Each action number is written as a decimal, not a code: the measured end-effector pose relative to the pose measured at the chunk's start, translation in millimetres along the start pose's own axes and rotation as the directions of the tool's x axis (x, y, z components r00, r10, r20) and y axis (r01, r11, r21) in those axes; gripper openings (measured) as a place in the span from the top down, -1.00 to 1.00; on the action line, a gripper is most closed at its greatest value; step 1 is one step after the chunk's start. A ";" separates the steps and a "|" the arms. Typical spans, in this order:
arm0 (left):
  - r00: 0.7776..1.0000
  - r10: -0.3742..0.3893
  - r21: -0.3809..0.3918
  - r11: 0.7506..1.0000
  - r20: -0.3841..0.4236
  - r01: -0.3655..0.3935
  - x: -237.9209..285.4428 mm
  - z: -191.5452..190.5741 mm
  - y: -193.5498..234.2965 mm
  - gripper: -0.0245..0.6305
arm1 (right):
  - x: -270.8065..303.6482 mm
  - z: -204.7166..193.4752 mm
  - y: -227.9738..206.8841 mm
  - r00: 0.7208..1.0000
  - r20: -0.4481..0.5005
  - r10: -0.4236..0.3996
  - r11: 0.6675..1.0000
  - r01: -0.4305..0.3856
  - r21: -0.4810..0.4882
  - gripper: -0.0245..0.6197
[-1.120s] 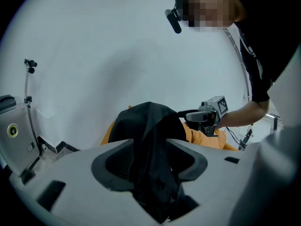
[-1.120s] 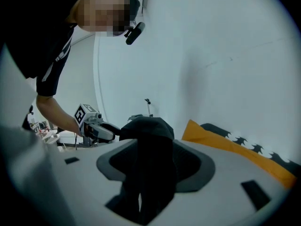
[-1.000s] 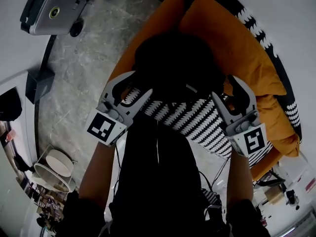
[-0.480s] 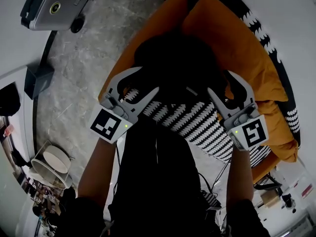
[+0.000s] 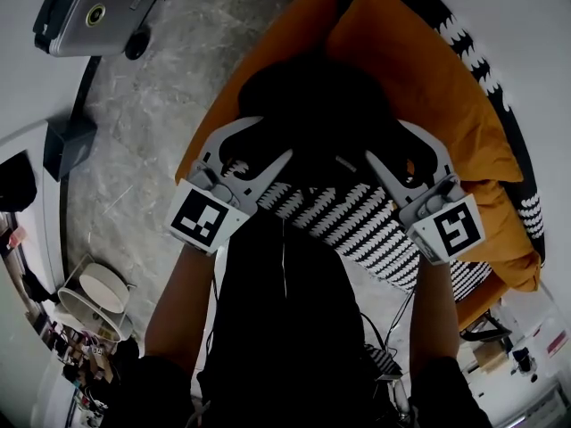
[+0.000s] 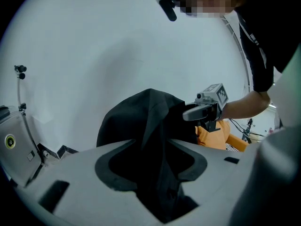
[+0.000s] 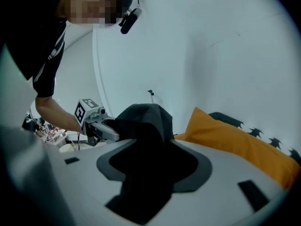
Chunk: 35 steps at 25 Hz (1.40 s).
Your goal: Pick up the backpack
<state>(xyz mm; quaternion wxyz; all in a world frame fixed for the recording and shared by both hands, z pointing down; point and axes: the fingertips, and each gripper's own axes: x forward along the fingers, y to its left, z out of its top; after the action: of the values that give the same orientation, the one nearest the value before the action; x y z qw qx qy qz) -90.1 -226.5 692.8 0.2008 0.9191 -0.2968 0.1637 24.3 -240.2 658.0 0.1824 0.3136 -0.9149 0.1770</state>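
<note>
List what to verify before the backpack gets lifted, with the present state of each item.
1. Left gripper holds the backpack: ok, a fold of black fabric fills its jaws.
2. Right gripper holds it: ok, black fabric sits between its jaws too.
3. Grips on opposite sides: ok, the head view shows one on each side.
4. Straps free of the orange cushion: cannot tell, everything is black.
5. Underside clear of the patterned cushion: cannot tell, hidden.

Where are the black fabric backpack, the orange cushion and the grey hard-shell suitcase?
black fabric backpack (image 5: pixel 312 114): head view, top of its body.
orange cushion (image 5: pixel 419 87): head view, middle of its face.
grey hard-shell suitcase (image 5: pixel 111 7): head view, flat side panel.
</note>
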 end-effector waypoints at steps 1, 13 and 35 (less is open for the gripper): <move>1.000 -0.001 -0.001 1.000 -0.003 0.001 1.2 -0.8 -0.3 0.30 | 0.2 0.1 -0.5 1.000 0.002 -0.001 1.000 0.001 0.003 0.23; 1.000 0.002 -0.022 1.000 -0.026 -0.002 5.3 -6.7 -1.0 0.51 | 8.0 -5.1 9.4 0.999 -0.020 0.034 0.999 -0.034 0.015 0.70; 0.993 -0.095 -0.121 0.989 -0.067 0.086 -13.5 -32.9 -34.5 0.65 | -20.5 -31.6 35.6 0.996 -0.080 0.030 0.994 -0.021 0.106 0.75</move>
<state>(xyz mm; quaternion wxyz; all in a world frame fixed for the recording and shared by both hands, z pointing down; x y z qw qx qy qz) -85.3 -179.1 706.2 0.2726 0.9117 -0.2564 0.1697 23.7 -189.6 669.0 0.2005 0.3036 -0.9001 0.2398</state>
